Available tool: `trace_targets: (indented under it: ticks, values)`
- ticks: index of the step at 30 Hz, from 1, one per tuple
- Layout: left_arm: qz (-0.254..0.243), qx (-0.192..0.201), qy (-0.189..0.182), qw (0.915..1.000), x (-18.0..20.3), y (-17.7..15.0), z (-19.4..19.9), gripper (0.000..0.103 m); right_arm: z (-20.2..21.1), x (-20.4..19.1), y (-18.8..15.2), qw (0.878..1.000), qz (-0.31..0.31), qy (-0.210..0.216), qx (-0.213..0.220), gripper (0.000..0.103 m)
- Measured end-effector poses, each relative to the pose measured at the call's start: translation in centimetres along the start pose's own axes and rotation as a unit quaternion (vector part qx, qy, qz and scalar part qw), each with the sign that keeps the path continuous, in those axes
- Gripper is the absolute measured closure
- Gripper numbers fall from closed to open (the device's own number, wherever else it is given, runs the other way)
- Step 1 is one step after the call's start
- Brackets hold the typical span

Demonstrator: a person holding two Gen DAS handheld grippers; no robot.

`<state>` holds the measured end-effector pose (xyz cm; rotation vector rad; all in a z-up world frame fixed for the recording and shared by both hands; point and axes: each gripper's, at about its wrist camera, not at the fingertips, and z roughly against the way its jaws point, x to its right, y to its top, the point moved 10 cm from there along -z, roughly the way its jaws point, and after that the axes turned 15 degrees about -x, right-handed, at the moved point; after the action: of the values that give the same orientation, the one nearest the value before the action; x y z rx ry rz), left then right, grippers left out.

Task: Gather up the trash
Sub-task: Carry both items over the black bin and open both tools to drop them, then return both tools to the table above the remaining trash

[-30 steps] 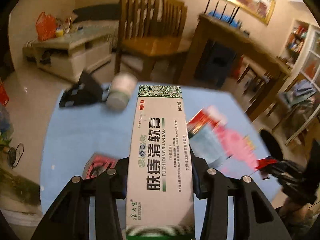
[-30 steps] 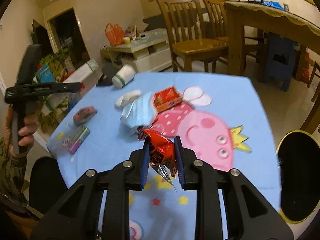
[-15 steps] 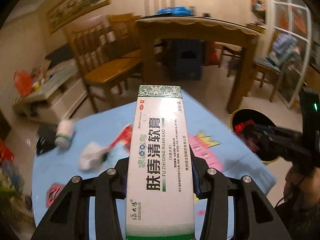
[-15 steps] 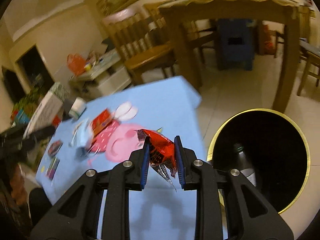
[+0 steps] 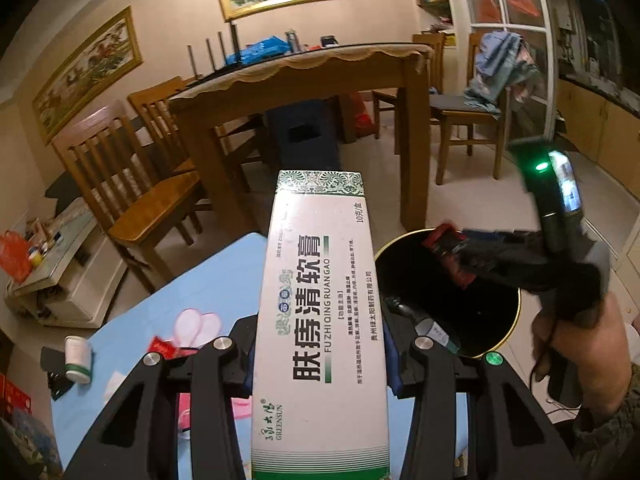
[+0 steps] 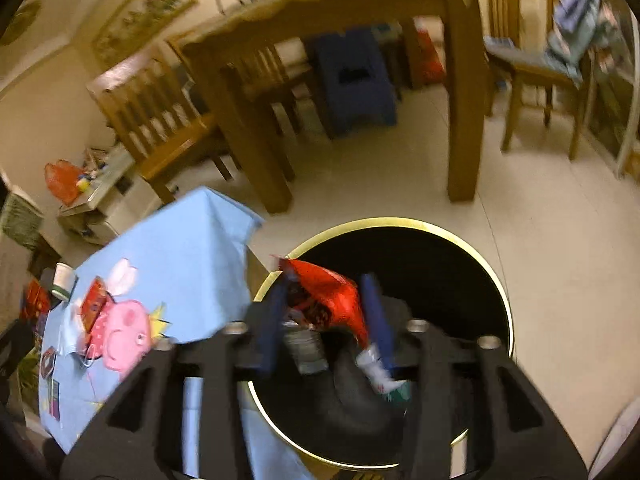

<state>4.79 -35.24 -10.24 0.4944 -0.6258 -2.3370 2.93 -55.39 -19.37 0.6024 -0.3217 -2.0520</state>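
My left gripper (image 5: 320, 354) is shut on a long white and green ointment box (image 5: 322, 304), held above the blue table's right end. My right gripper (image 6: 325, 316) is over the black, gold-rimmed trash bin (image 6: 496, 280); its jaws have spread and a red foil wrapper (image 6: 328, 292) still sits between them. The bin also shows in the left wrist view (image 5: 508, 332), with the right gripper (image 5: 452, 254) and the wrapper above its far rim. A bottle (image 6: 306, 346) and other trash lie inside the bin.
The blue pig-print tablecloth (image 6: 180, 256) carries a red box (image 6: 93, 304), a face mask (image 6: 72, 334), a white cup (image 5: 78, 358) and small packets. A wooden dining table (image 5: 304, 92), chairs (image 5: 132, 184) and a blue stool (image 6: 352, 84) stand behind on the tiled floor.
Both grippers swung right, from the table to the bin. The right jaws have opened around the red wrapper above the bin. The left still grips the box.
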Motion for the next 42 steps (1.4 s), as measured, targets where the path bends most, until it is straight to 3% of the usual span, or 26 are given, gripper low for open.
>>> trace_targets:
  ticks: [1, 6, 11, 17, 21, 23, 27, 32, 35, 39, 42]
  values:
    - [-0.004, -0.003, -0.004, 1.0, 0.5, 0.2, -0.6, 0.059, -0.3, 0.3, -0.1, 1.0, -0.007, 0.008, -0.005, 0.042]
    - [-0.021, -0.007, -0.01, 0.9997, 3.0, 1.1, -1.9, 0.059, 0.2, 1.9, 0.0, 0.999, -0.036, 0.014, 0.007, 0.038]
    - [-0.036, -0.005, -0.02, 0.9991, 4.8, 1.9, -2.6, 0.059, 2.5, 4.7, 0.6, 0.996, -0.068, -0.036, 0.049, 0.021]
    - [-0.059, -0.011, -0.039, 0.9974, 7.9, 3.3, -4.5, 0.059, 8.8, 9.8, 0.8, 0.973, -0.122, -0.128, 0.146, 0.007]
    - [-0.079, -0.025, -0.042, 0.9957, 10.3, 4.4, -7.3, 0.058, 12.1, 11.9, 0.4, 0.955, -0.141, -0.179, 0.192, 0.006]
    - [-0.083, -0.042, -0.038, 0.995, 10.9, 4.4, -9.1, 0.039, 13.4, 12.7, 0.1, 0.945, -0.146, -0.209, 0.204, 0.006]
    - [-0.085, -0.076, -0.034, 0.9929, 11.5, 3.3, -12.2, 0.037, 14.8, 12.9, -0.4, 0.938, -0.142, -0.231, 0.214, 0.006]
    - [-0.081, -0.085, -0.035, 0.9925, 11.0, 1.9, -12.4, 0.025, 15.5, 10.6, -0.4, 0.938, -0.113, -0.239, 0.226, 0.006]
    - [-0.072, -0.078, -0.035, 0.9938, 10.3, 1.5, -11.5, 0.018, 16.2, 9.0, -0.3, 0.941, -0.098, -0.221, 0.235, 0.006]
    - [-0.046, -0.065, -0.022, 0.9965, 7.9, 0.6, -9.5, 0.017, 15.6, 5.9, -0.1, 0.957, -0.073, -0.179, 0.218, 0.006]
    - [-0.006, -0.063, -0.004, 0.998, 4.2, -0.5, -8.0, 0.016, 14.2, 2.5, 0.0, 0.973, -0.041, -0.136, 0.182, 0.006]
